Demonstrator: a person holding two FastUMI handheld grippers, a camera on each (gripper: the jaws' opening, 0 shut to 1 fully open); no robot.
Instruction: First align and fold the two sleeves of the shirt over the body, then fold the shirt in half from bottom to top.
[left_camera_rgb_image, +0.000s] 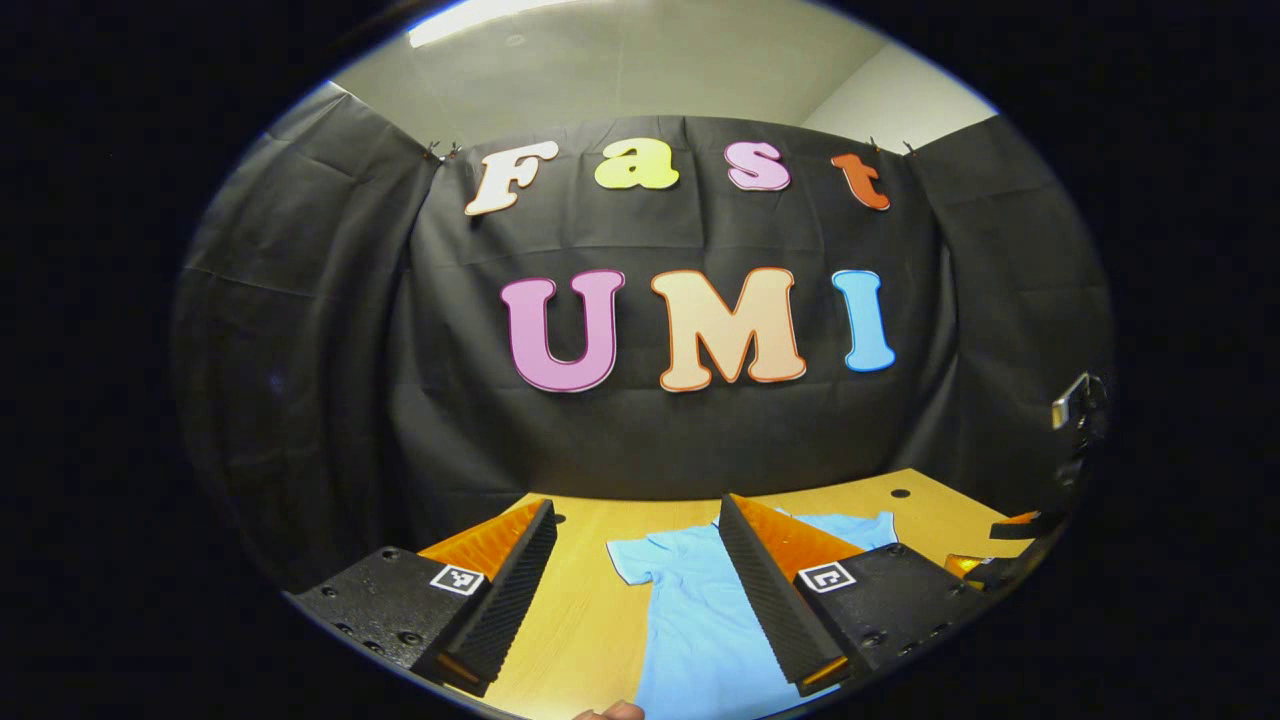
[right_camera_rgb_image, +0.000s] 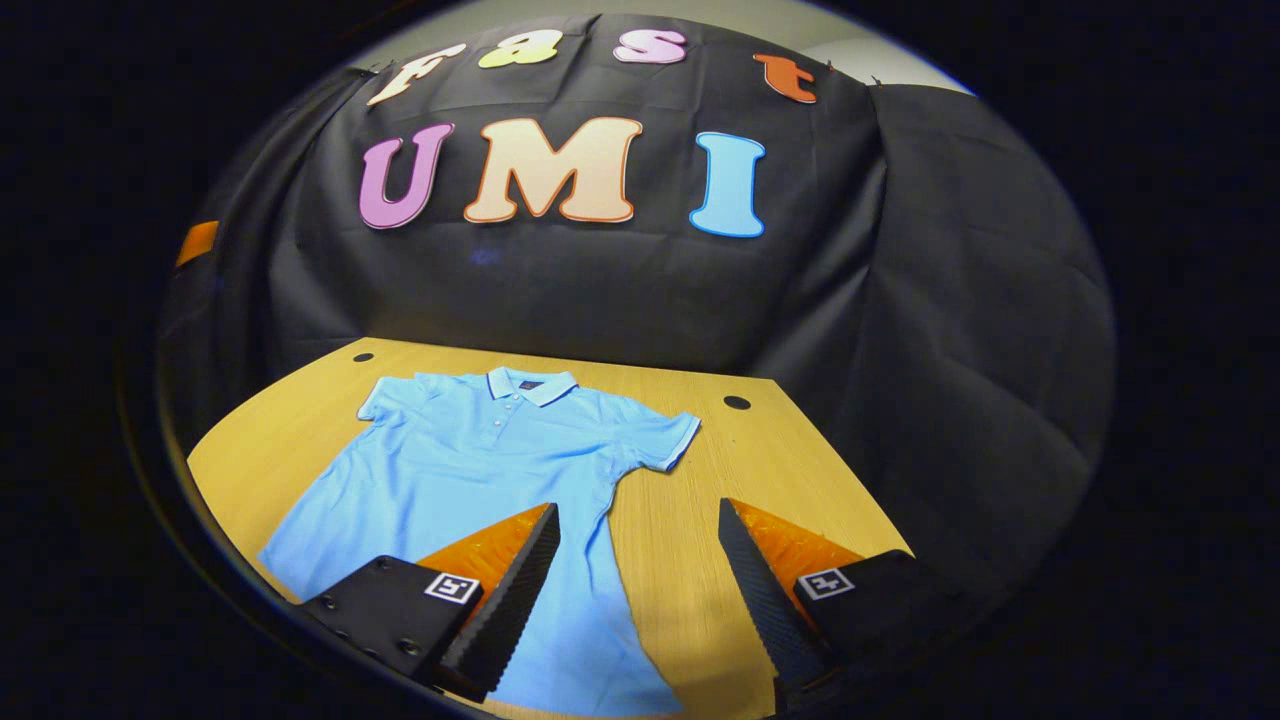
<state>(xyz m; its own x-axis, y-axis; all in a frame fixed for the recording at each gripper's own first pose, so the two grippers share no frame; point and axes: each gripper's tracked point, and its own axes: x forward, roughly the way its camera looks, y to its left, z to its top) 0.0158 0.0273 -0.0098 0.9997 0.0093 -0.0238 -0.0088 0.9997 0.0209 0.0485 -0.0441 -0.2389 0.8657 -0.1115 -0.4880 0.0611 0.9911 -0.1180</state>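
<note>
Left gripper view: your left tool (left_camera_rgb_image: 636, 585) hangs over the near edge of the light wooden desk (left_camera_rgb_image: 580, 610) with its two fingers spread wide and nothing between them. Past the fingers lies the light blue short-sleeved polo shirt (left_camera_rgb_image: 700, 620), flat on the desk, one sleeve pointing toward the left of this view; the tool's right-hand finger covers part of the shirt's body. At the far right edge of this view you can see part of the other tool (left_camera_rgb_image: 1020, 525), too cut off to tell how its jaws stand from here. A fingertip (left_camera_rgb_image: 610, 711) shows at the very bottom edge.

Right gripper view: your right tool (right_camera_rgb_image: 638, 590) is also wide open and holds nothing. It sits above the near part of the desk, with its left-hand finger over the shirt's lower body and its right-hand finger over bare wood just beside the shirt's edge. The shirt is spread face up, collar (right_camera_rgb_image: 530, 385) toward the black cloth wall (right_camera_rgb_image: 600, 290), both sleeves lying out to the sides, not folded. Two small dark round holes (right_camera_rgb_image: 737, 402) mark the desk's far corners.
</note>
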